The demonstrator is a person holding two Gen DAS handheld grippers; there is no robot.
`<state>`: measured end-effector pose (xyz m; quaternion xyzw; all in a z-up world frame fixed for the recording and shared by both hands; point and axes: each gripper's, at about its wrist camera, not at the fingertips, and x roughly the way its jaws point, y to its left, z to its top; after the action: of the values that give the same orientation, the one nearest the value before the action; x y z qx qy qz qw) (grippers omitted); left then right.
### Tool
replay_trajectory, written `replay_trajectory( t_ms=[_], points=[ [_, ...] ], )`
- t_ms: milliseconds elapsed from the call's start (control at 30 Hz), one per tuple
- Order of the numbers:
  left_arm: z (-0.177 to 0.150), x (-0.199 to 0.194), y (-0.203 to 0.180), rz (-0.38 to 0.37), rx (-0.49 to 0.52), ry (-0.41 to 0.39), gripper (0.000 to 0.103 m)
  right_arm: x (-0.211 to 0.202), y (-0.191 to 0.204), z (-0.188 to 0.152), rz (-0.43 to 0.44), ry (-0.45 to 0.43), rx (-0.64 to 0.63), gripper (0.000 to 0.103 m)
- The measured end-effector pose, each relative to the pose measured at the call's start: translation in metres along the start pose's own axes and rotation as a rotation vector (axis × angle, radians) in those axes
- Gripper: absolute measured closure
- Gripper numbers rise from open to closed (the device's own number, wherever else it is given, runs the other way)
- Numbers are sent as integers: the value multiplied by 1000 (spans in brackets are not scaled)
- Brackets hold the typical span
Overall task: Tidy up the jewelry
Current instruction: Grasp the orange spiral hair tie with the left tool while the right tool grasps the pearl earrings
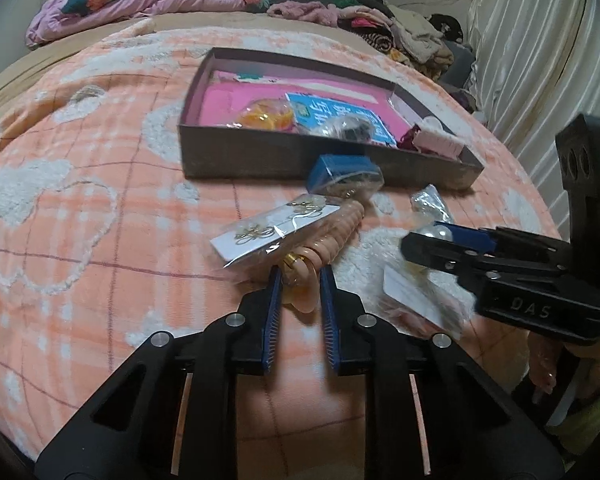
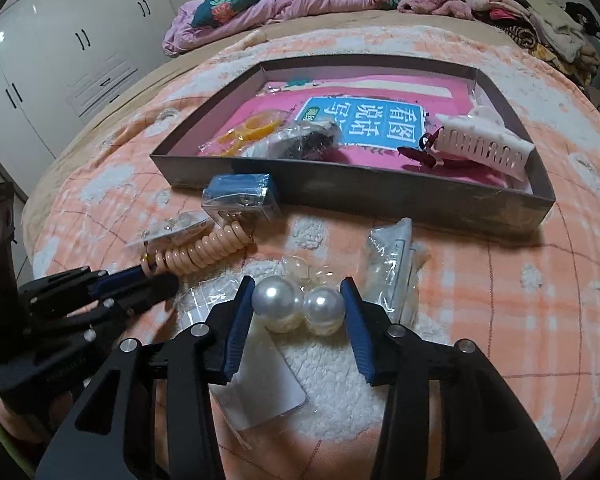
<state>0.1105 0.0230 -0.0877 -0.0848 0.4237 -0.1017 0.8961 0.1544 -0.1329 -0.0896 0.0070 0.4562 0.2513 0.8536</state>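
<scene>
Right now both claws are down among the loose jewelry on the peach blanket [image 1: 80, 240], each angled steeply toward it, with the open box [image 1: 324, 158] lying straight beyond them. The left gripper [image 1: 300, 276] pinches the near end of the coiled peach hair tie [image 1: 336, 232], right at its small gold ring, its blue pads drawn close together on it. The coil's long axis runs away from the claw toward the box's near wall, so lifting it forward along that line looks like the natural carry. A carded pair of gold earrings [image 1: 276, 230] rests against the coil and could get dragged along.

The right gripper [image 2: 298, 304] straddles the two big pearls [image 2: 278, 300], which sit side by side across the gap, one against each pad; they look pressed between the pads, the row lying crosswise to the fingers. Their plastic sleeve with its white card [image 2: 260, 384] trails back under the claw. A small blue case [image 2: 242, 196] stands between the coil and the box wall, in the left claw's way. Each hand seems nearest to its own piece, with the box equally reachable.
</scene>
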Motion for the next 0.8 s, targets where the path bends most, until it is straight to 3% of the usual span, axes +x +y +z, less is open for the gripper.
replay_trajectory(
  t_ms=[467, 800],
  points=[
    [-6, -52, 10, -10, -1, -59, 93, -63, -35, -2, 37, -130, 71, 61],
    [21, -85, 10, 22, 9, -152, 93, -89, -45, 9, 15, -213, 63, 61]
  ],
)
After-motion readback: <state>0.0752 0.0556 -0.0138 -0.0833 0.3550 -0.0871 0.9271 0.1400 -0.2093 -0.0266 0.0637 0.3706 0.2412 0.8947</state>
